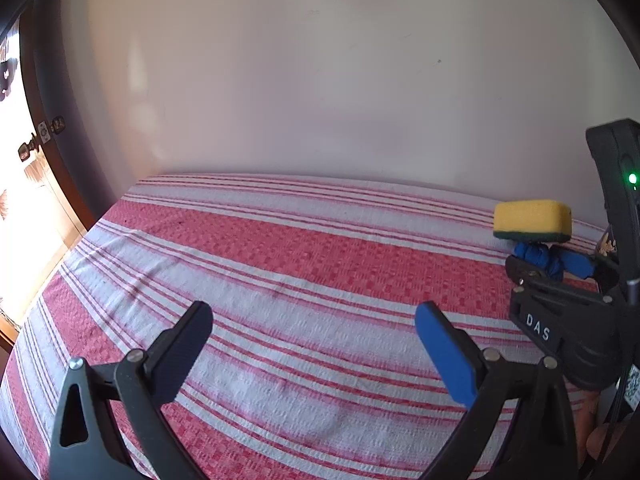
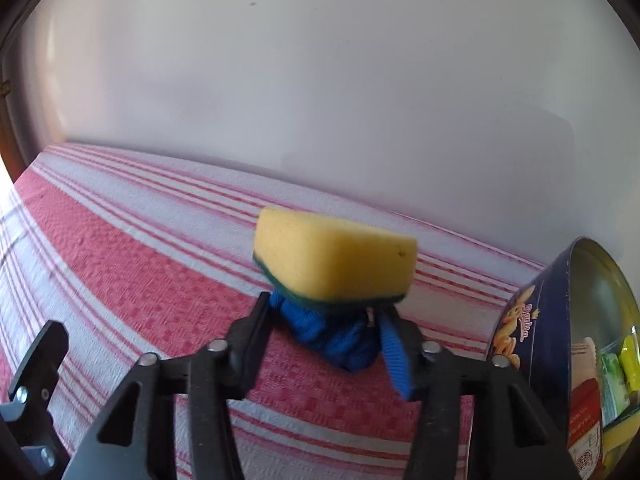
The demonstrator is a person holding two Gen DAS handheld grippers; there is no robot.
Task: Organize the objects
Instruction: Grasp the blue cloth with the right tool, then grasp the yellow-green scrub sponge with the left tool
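R gripper (image 2: 324,344) clamped on blue cloth bundle (image 2: 340,340), sponge (image 2: 334,262) perched loose on top, tin (image 2: 532,312) at right. L gripper (image 1: 316,356) wide, empty. Tilt = sponge slides off.

Plain pale wall (image 1: 320,80); red-white striped cloth (image 1: 280,264); bright doorway (image 1: 24,216) left.

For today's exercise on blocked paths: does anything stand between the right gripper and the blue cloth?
No. The blue cloth already sits between the right gripper's fingers. The yellow sponge rests on top of it.
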